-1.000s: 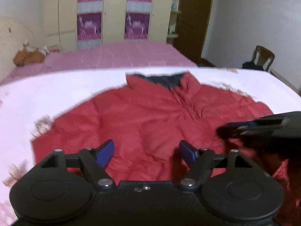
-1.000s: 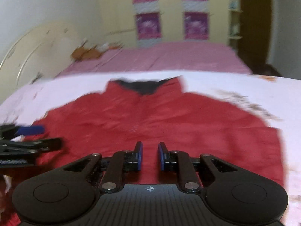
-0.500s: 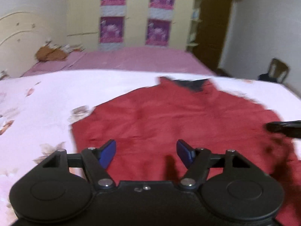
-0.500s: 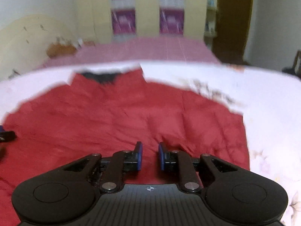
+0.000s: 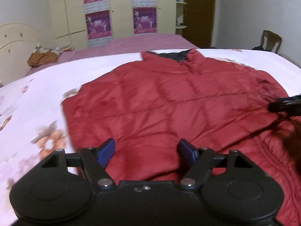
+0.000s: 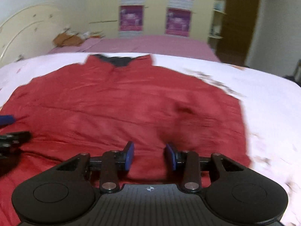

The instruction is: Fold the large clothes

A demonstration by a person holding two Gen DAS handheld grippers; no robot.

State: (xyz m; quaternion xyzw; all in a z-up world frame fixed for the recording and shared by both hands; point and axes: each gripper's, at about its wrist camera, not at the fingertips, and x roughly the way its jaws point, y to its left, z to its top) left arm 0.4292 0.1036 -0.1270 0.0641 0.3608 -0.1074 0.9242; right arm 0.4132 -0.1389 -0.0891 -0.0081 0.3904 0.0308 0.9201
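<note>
A red quilted jacket (image 5: pixel 169 101) (image 6: pixel 120 103) lies flat on the white floral bedspread (image 5: pixel 37 98), its dark-lined collar at the far side. My left gripper (image 5: pixel 146 149) hovers over the jacket's near left part, its blue pads wide apart and still opening, nothing between them. My right gripper (image 6: pixel 150 155) hangs over the near right part of the jacket; its jaws are opening, with only cloth below them, nothing pinched. Each gripper shows at the edge of the other's view: the right gripper (image 5: pixel 286 105), the left gripper (image 6: pixel 9 130).
A pink bed (image 5: pixel 141 41) stands behind, with a brown bundle (image 5: pixel 42 56) near a cream headboard (image 5: pixel 15 41). Wardrobe doors with purple posters (image 5: pixel 97 23) fill the back wall. A wooden chair (image 5: pixel 270 39) and a dark door (image 6: pixel 239 20) are at the right.
Both grippers have shifted across the jacket, the left one toward its left edge. The right gripper's pads, nearly together earlier, now stand clearly apart.
</note>
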